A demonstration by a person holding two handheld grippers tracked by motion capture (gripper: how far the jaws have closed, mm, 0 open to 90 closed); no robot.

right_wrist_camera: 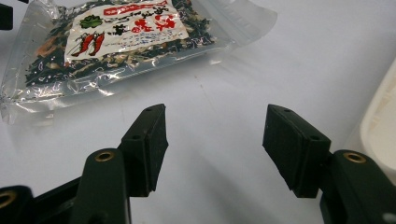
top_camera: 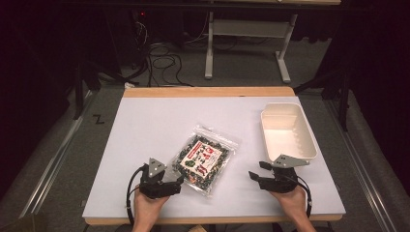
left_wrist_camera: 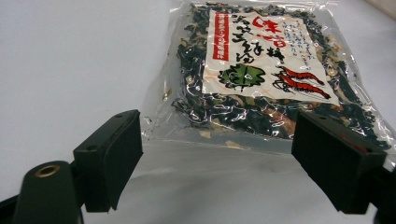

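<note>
High view: one clear packet [top_camera: 205, 159] of dark dried bits mid-tabletop [top_camera: 145, 125], one empty white tub [top_camera: 287, 131] far right, two tools near edge. Left tool [top_camera: 180, 180] just beside packet's near-left corner.

Left gripper view: jaws wide, packet [left_wrist_camera: 261, 70] just beyond; right edge cut off.

Right gripper view: right tool [right_wrist_camera: 212, 135] wide, empty; packet [right_wrist_camera: 116, 42] far left, tub [right_wrist_camera: 380, 121] cut off right.

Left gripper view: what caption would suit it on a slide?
Open left gripper facing the near edge of a clear food packet lying flat on the white table.
</note>
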